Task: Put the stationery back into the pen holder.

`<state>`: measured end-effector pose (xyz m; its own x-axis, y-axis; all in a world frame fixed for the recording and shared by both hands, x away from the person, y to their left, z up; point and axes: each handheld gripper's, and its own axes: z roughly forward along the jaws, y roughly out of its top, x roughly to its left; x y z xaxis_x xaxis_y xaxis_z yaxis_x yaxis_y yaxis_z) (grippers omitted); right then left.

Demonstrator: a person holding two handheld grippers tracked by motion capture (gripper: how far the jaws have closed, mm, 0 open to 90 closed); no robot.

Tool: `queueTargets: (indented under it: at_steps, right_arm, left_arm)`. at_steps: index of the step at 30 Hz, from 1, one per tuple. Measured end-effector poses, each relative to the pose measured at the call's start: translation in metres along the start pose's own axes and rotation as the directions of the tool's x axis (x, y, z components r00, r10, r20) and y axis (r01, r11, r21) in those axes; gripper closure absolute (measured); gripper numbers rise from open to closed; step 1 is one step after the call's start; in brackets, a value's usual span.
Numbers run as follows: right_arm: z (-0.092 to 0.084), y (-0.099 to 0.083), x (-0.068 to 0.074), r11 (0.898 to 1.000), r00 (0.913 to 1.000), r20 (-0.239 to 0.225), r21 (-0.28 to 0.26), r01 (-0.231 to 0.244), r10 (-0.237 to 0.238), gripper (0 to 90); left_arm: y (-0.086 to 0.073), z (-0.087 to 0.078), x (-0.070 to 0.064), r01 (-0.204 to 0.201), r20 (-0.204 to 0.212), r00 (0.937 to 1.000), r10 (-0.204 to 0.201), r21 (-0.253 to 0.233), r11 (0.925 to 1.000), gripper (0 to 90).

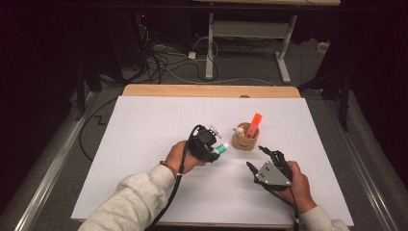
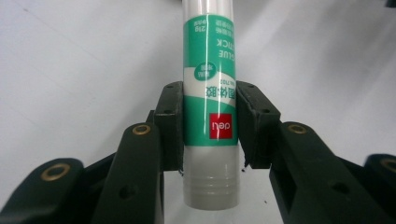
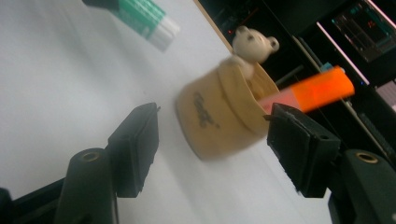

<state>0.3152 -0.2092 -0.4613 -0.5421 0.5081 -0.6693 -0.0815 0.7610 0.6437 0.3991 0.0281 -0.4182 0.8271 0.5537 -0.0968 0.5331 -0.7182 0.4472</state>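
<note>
**A:** Where is the glue stick, and what has hold of it?

**B:** The left gripper [image 1: 215, 148] is clamped on the glue stick [image 1: 221, 148]. In the left gripper view the two black pads press on either side of the tube [image 2: 209, 107], on the green label near its grey end. That grey end points back toward the camera, and the rest of the tube runs away from the jaws over the white table top [image 2: 70, 70]. In the high view the stick pokes out of the gripper toward the right, near the middle of the table [image 1: 144, 125].

**A:** What sits close to it?

**B:** A small tan cup [image 1: 244, 139] stands just to the right of the stick's tip, apart from it. An orange marker [image 1: 254, 124] leans out of the cup, and a little pale bear figure [image 1: 239, 130] sits at the cup's rim.

**A:** And the other tool?

**B:** The right gripper [image 1: 255, 156] is in the person's right hand [image 1: 300, 185], nearer the table's front edge and right of the left one. Its jaws stand apart with nothing between them. In the right gripper view the cup [image 3: 219, 116] and marker [image 3: 317, 91] lie beyond the pads, a little blurred, and the glue stick [image 3: 149, 21] shows at the upper left.
</note>
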Motion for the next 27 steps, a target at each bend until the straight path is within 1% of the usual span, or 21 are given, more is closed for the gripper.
queueTargets:
  at_steps: [1,2,3,4,5,6,8,9,10,12,14,15,16,19,21,24,25,26,27]
  right_arm:
    - [0.001,0.003,0.003,1.000,1.0000,-0.002,-0.007,0.009,-0.009,35.4]
    - [0.002,0.007,0.005,0.999,0.9995,-0.007,-0.009,0.030,-0.030,35.5]
    - [0.004,0.010,0.008,0.999,0.9989,-0.001,-0.010,0.046,-0.046,35.6]
    - [0.004,0.012,0.010,0.998,0.9985,0.000,-0.012,0.055,-0.055,35.7]
    - [0.005,0.015,0.013,0.997,0.9971,-0.001,-0.014,0.076,-0.076,36.0]
    - [0.006,0.017,0.016,0.996,0.9965,0.006,-0.013,0.084,-0.084,36.4]
    - [0.008,0.020,0.019,0.994,0.9937,0.003,-0.013,0.112,-0.112,37.0]
    - [0.009,0.021,0.022,0.992,0.9923,0.008,-0.012,0.124,-0.123,37.4]
    - [0.010,0.022,0.024,0.992,0.9921,0.002,-0.010,0.126,-0.126,37.8]
    - [0.012,0.025,0.027,0.988,0.9883,-0.005,-0.009,0.152,-0.152,38.0]
    - [0.013,0.027,0.030,0.983,0.9833,-0.002,-0.016,0.182,-0.182,38.2]
    - [0.014,0.028,0.032,0.982,0.9819,0.000,-0.016,0.190,-0.190,38.4]
    - [0.015,0.030,0.033,0.978,0.9783,0.000,-0.018,0.207,-0.207,38.5]
    - [0.017,0.033,0.039,0.971,0.9714,0.008,-0.018,0.238,-0.237,39.9]
    - [0.017,0.034,0.041,0.963,0.9633,0.013,-0.012,0.268,-0.268,41.4]
    - [0.019,0.035,0.043,0.954,0.9542,0.009,-0.005,0.299,-0.299,45.1]
    - [0.019,0.035,0.044,0.951,0.9511,0.020,0.003,0.308,-0.308,45.4]
    - [0.020,0.035,0.045,0.946,0.9454,0.031,0.008,0.324,-0.324,46.3]
    - [0.020,0.035,0.045,0.940,0.9396,0.027,0.014,0.341,-0.341,47.3]
  left_arm:
    - [0.000,0.000,-0.002,-0.007,0.003,1.0000,0.007,0.004,1.0000,63.1]
    - [0.001,-0.001,-0.003,-0.019,0.007,0.9998,0.019,0.010,0.9998,63.0]
    - [0.001,-0.001,-0.004,-0.020,0.007,0.9998,0.020,0.008,0.9998,63.1]
    - [0.001,-0.002,-0.006,-0.031,0.010,0.9995,0.030,0.013,0.9995,63.1]
    - [0.002,-0.002,-0.007,-0.040,0.012,0.9991,0.039,0.018,0.9991,63.1]
    - [0.002,-0.002,-0.009,-0.042,0.015,0.9990,0.041,0.019,0.9990,63.0]
    - [0.002,-0.003,-0.011,-0.055,0.023,0.9983,0.054,0.030,0.9981,63.0]
    - [0.002,-0.004,-0.013,-0.059,0.024,0.9980,0.059,0.032,0.9977,63.0]
    - [0.003,-0.004,-0.014,-0.059,0.026,0.9980,0.058,0.036,0.9976,63.0]
    - [0.003,-0.004,-0.017,-0.070,0.026,0.9973,0.068,0.046,0.9965,63.0]
    - [0.004,-0.005,-0.019,-0.078,0.030,0.9966,0.077,0.051,0.9956,63.0]
    - [0.004,-0.004,-0.021,-0.083,0.034,0.9961,0.081,0.054,0.9951,63.0]
    - [0.005,-0.004,-0.022,-0.088,0.034,0.9957,0.086,0.057,0.9944,63.0]
    - [0.007,-0.003,-0.026,-0.103,0.042,0.9941,0.100,0.061,0.9929,63.0]
    - [0.008,-0.003,-0.029,-0.116,0.043,0.9926,0.114,0.067,0.9910,63.0]
    - [0.011,-0.002,-0.033,-0.126,0.048,0.9913,0.122,0.074,0.9894,63.0]
    - [0.011,-0.001,-0.033,-0.124,0.049,0.9915,0.120,0.075,0.9895,63.0]
    - [0.012,-0.001,-0.034,-0.120,0.049,0.9920,0.117,0.077,0.9898,63.0]
    - [0.013,0.000,-0.034,-0.120,0.050,0.9920,0.116,0.080,0.9896,63.0]
